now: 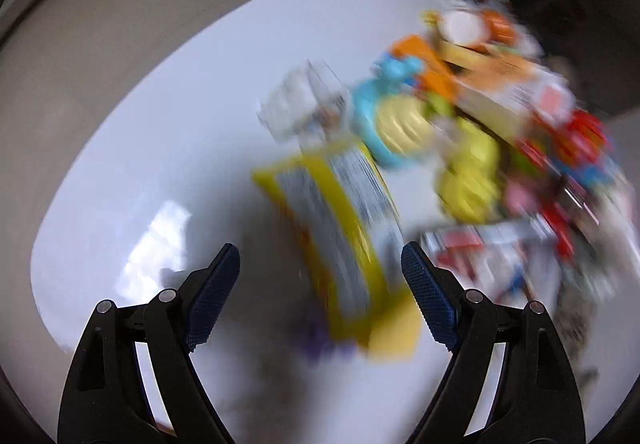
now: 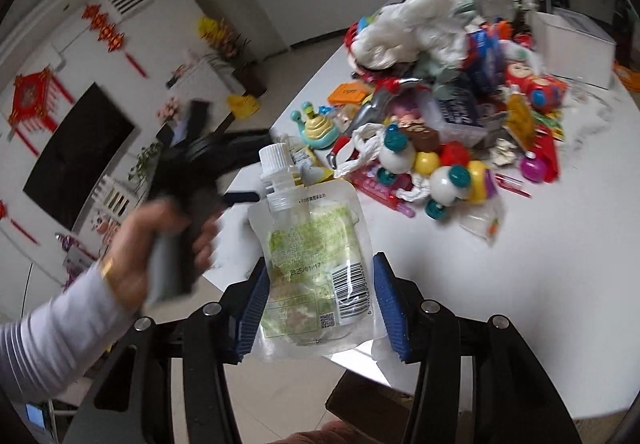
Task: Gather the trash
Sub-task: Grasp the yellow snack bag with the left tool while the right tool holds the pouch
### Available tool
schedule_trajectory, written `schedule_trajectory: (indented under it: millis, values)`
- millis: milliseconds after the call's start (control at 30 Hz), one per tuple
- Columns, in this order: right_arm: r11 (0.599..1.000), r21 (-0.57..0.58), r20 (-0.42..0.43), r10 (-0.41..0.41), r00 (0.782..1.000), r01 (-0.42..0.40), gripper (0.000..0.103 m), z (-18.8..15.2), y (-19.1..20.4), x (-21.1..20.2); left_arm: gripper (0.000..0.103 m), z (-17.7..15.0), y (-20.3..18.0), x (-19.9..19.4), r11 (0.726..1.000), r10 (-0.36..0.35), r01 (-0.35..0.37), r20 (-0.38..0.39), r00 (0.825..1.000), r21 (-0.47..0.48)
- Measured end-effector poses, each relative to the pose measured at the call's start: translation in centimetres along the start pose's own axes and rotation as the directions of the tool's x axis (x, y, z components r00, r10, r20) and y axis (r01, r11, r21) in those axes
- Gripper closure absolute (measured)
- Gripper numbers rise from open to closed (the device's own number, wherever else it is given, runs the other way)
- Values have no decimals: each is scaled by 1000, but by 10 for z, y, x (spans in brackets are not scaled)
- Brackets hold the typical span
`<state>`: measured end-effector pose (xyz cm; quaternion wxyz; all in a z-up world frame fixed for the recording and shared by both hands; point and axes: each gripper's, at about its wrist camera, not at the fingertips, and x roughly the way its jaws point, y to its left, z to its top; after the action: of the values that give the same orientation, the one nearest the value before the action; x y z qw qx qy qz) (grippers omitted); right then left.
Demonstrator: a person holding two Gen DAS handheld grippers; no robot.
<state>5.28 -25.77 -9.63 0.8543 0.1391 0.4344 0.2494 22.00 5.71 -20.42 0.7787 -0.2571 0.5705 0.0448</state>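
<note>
— What have you got hold of right now?

— My right fingers [image 2: 316, 300] are closed partway on an emptied spout pouch [image 2: 312, 256], pinching its lower sides so it stands cap-up between them. I'd guess I'm holding it low so the stiff spout stays out of the way. It hangs just off the edge of the white surface [image 2: 540, 284].

— And the left?

— My left fingers [image 1: 320, 272] are spread wide and hold nothing. Between and just beyond them lies a yellow wrapper [image 1: 344, 228], flat on the surface and blurred, which looks like the next piece of trash. The spread seems set to take its width.

— What's around it?

— Beyond the wrapper sits a crumpled clear packet [image 1: 304, 100], and to the right of my left fingers a blue snail toy [image 1: 384, 120] presses close. From the right side I see the heap further out: bead toys on rope [image 2: 424, 164], a white plastic bag [image 2: 408, 28] on top.

— Anything in the way?

— The toys crowd the wrapper's far right edge, so I might snag one. The wrapper also lies flat, which could make pinching awkward.
</note>
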Motion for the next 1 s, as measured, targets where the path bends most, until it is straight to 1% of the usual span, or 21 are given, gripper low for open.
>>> schedule_trajectory:
  millis: [33, 67, 133, 167, 200, 267, 300, 367, 467, 600, 667, 733, 767, 867, 933, 967, 1000]
  values:
    - [1000, 13, 9, -9, 1000, 8, 52, -4, -2, -7, 22, 9, -6, 11, 998, 53, -53, -23, 998, -14]
    - [1000, 21, 17, -14, 1000, 14, 52, -8, -3, -6, 19, 16, -12, 21, 995, 90, -91, -42, 995, -28]
    - [999, 47, 31, -22, 999, 20, 52, -14, -5, -8, 19, 25, -22, 24, 991, 125, -127, -41, 991, -43]
    - [998, 63, 36, -24, 999, 22, 52, -19, -8, -10, 19, 28, -27, 26, 985, 169, -171, -52, 984, -37]
    - [997, 74, 37, -32, 999, 29, 52, -24, -9, -12, 21, 29, -32, 26, 980, 193, -195, -51, 980, -28]
    - [996, 84, 35, -41, 999, 38, 52, -29, -9, -11, 40, 31, -41, 25, 975, 220, -221, -37, 975, -3]
    - [995, 86, 35, -44, 998, 41, 52, -30, -10, -8, 41, 31, -44, 23, 974, 226, -226, -35, 973, 10]
    - [995, 88, 38, -42, 998, 38, 52, -30, -8, -9, 44, 29, -46, 19, 981, 195, -194, -39, 980, 23]
    - [996, 84, 45, -36, 998, 32, 52, -29, -3, -11, 44, 21, -38, 2, 988, 153, -152, -22, 988, 30]
    - [997, 68, 50, -24, 998, 21, 52, -25, 4, -10, 44, 2, -26, -39, 995, 73, -75, 27, 997, 72]
    - [998, 59, 47, -18, 999, 15, 52, -25, 7, -10, 44, -14, -20, -68, 992, 37, -44, 62, 997, 117]
    - [999, 48, 42, -20, 999, 18, 52, -27, 9, -11, 44, -37, -14, -99, 985, -4, -13, 98, 995, 174]
    - [999, 46, 39, -22, 999, 20, 51, -29, 10, -12, 44, -49, -2, -107, 981, -16, -5, 110, 994, 193]
    - [999, 43, 24, -27, 999, 26, 51, -38, 14, -14, 44, -85, 14, -141, 964, -77, 41, 129, 989, 263]
    - [998, 39, 7, -45, 999, 44, 51, -50, 16, -16, 44, -111, 22, -157, 942, -111, 64, 124, 986, 330]
    - [998, 41, -2, -49, 999, 49, 51, -55, 16, -17, 44, -129, 27, -163, 925, -139, 89, 110, 984, 369]
    - [997, 46, -13, -54, 998, 54, 51, -62, 16, -17, 44, -140, 32, -163, 913, -152, 103, 97, 984, 394]
